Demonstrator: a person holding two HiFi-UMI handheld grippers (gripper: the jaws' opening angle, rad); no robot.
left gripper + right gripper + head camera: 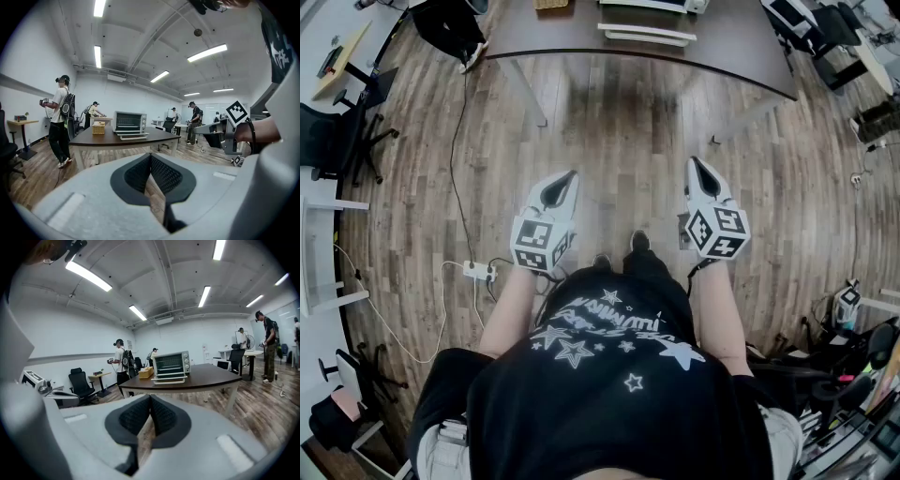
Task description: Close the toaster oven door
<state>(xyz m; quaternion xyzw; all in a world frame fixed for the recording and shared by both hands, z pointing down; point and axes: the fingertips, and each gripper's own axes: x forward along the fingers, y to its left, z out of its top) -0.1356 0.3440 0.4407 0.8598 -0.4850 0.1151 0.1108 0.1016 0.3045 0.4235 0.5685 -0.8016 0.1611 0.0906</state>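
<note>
The toaster oven stands on a dark brown table some way ahead of me. Its door hangs open and lies flat in front of it; in the head view the door shows as a white slab near the top edge. My left gripper and right gripper are held side by side at waist height over the wooden floor, well short of the table. Both point at the oven, shut, with nothing between the pads.
A woven box sits on the table left of the oven. Several people stand beyond and beside the table. Office chairs are at the left. A cable and power strip lie on the floor near my left foot.
</note>
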